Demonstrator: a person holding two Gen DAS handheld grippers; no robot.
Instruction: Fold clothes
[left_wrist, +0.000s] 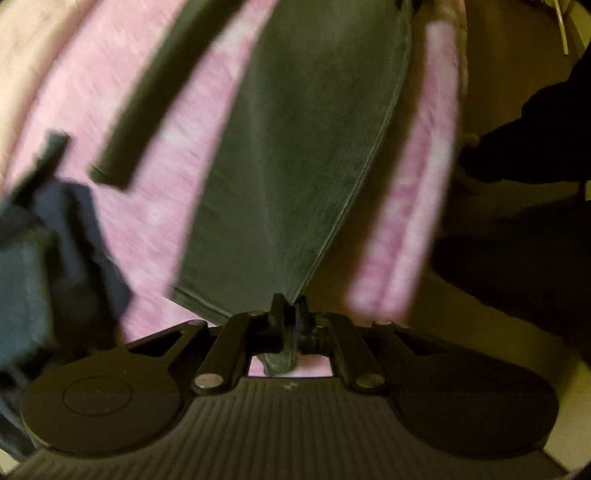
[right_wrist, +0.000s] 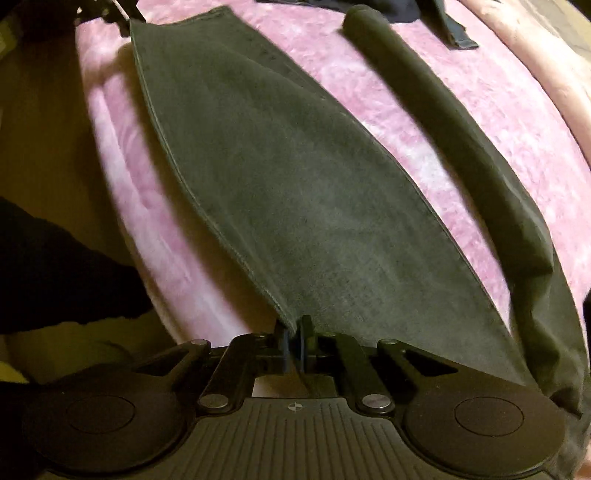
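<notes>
The left gripper (left_wrist: 287, 306) has its two fingers pressed together, pinching one corner of the grey pants (left_wrist: 306, 147). The right gripper (right_wrist: 295, 328) is pinching another corner of the same pants (right_wrist: 295, 192) with its fingers squeezed tight. The wide leg between the two grippers is pulled flat and straight over a pink blanket (right_wrist: 461, 122). The other leg (right_wrist: 443, 122) lies beside it on the blanket, with a strip of pink showing between the two. The stitched edge of the held leg runs near the side of the blanket. A pile of dark blue clothes (left_wrist: 44, 258) sits on the blanket, near the end of the loose leg. The picture is a bit blurry.
</notes>
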